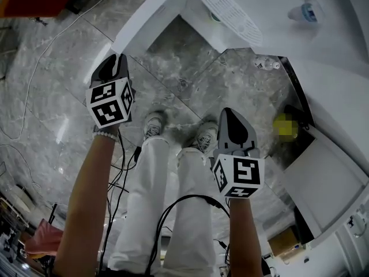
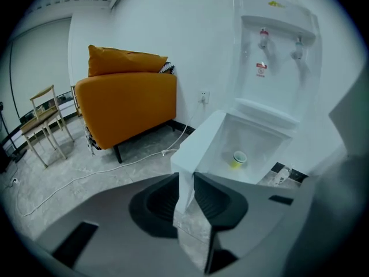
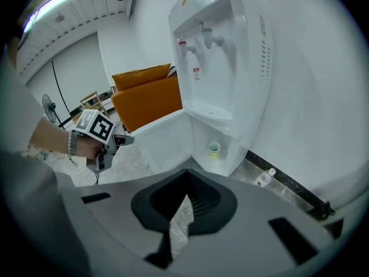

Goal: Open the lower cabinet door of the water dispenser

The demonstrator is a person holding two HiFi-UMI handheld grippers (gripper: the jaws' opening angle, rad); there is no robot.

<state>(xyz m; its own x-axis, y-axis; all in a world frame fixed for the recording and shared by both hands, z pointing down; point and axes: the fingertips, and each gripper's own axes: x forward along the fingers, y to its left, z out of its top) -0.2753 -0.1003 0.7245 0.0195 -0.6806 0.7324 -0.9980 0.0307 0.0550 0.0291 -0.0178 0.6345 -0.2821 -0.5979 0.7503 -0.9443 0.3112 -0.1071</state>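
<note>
From above, the lower cabinet door [image 1: 149,17] stands swung well out to the left of the water dispenser [image 1: 277,39], over a grey veined marble floor [image 1: 219,79]; the left gripper [image 1: 119,58] meets the door's free edge; the right gripper [image 1: 229,113] hangs idle near the person's shoe, well apart from the door.

In the left gripper view, the jaws look pinched on the thin free edge of the door [image 2: 199,149]; it is a flat, smooth white panel, glossy like the dispenser [image 2: 277,68]; a small yellow-green cup [image 2: 238,159] sits inside the boxy cavity. I'd judge the opening all but done; to finish well, follow the hinge's arc rather than dragging outward, since so slick an edge could slip from the ribbed pads.

In the right gripper view, the dark jaws of the right gripper [image 3: 185,175] are together on nothing, with floor showing beneath; across the way the left gripper [image 3: 128,138] touches the edge of the door [image 3: 164,137].
</note>
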